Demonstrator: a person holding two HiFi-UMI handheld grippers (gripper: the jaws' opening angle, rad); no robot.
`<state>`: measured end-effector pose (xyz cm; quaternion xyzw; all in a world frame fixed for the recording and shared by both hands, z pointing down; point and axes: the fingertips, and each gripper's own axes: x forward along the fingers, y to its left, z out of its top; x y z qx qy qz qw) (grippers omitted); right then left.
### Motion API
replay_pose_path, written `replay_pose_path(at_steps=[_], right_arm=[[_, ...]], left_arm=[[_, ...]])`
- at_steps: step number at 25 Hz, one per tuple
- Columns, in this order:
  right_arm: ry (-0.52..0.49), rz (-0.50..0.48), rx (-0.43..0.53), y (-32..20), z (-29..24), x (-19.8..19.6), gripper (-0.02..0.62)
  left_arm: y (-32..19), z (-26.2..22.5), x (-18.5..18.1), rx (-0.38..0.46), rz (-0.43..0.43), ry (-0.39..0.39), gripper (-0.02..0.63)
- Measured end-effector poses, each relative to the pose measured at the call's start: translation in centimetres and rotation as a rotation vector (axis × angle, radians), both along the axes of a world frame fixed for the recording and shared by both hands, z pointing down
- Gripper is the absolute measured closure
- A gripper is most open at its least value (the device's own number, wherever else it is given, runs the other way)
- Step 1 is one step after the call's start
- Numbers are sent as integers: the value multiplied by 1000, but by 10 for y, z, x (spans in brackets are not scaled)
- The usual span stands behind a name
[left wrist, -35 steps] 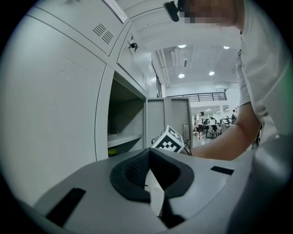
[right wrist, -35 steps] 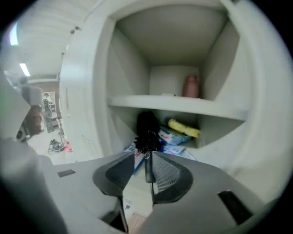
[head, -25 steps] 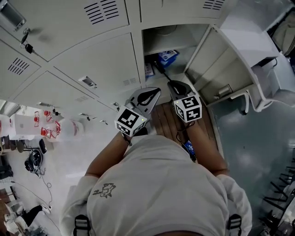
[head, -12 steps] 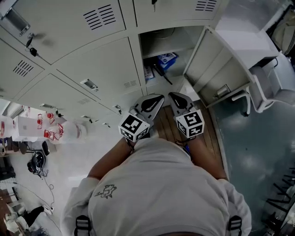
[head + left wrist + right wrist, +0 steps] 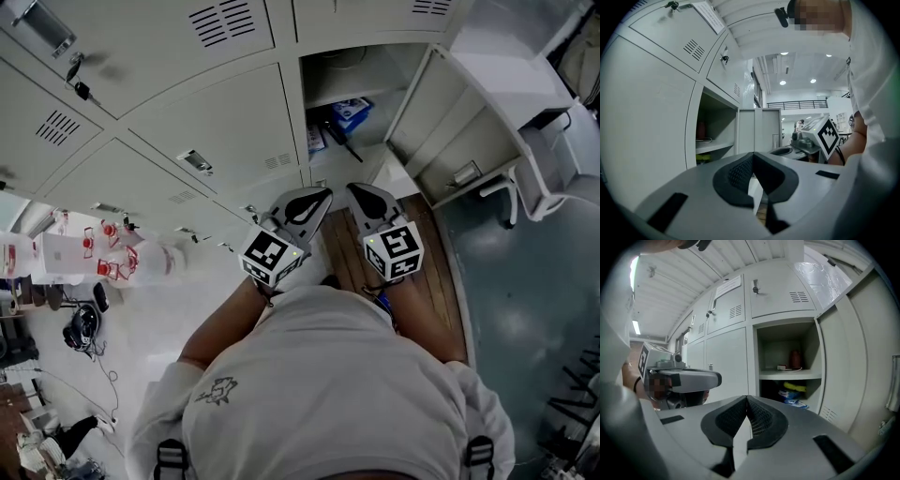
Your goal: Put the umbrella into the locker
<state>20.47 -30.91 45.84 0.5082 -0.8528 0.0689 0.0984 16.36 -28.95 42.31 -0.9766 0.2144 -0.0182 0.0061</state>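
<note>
A black umbrella (image 5: pixel 337 139) lies aslant in the lower part of the open locker (image 5: pixel 330 86), next to a blue packet (image 5: pixel 352 112). My left gripper (image 5: pixel 312 201) and right gripper (image 5: pixel 362 197) hang side by side in front of the locker, well short of its opening. Both are shut with nothing between their pads. In the left gripper view the left gripper (image 5: pixel 753 155) points past the locker opening (image 5: pixel 712 136). In the right gripper view the right gripper (image 5: pixel 746 398) points at the lockers, with the open locker (image 5: pixel 787 363) to the right; the umbrella is hard to make out there.
The locker door (image 5: pixel 461 120) stands wide open to the right. A shelf (image 5: pixel 790 373) splits the locker; a brown item (image 5: pixel 794 358) stands on it, yellow and blue packets (image 5: pixel 793 391) lie below. Closed lockers (image 5: pixel 216 131) fill the left. Wooden flooring (image 5: pixel 442 274) lies underfoot.
Both grippers have drawn back from the locker toward the person. The right gripper's tip, close to the umbrella's near end before, is now clear of it; the umbrella stays inside.
</note>
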Motion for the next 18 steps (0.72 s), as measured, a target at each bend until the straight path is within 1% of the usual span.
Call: replay_pose_path(at_steps=[6, 10, 18], right_arm=[[-8, 37, -11, 17, 1, -32, 552], [-1, 59, -20, 37, 1, -66, 554], [6, 135, 8, 86, -10, -135, 553]], left_arm=[[13, -2, -39, 12, 16, 9, 595], [29, 0, -72, 4, 46, 14, 595], [79, -6, -146, 27, 113, 38, 595]])
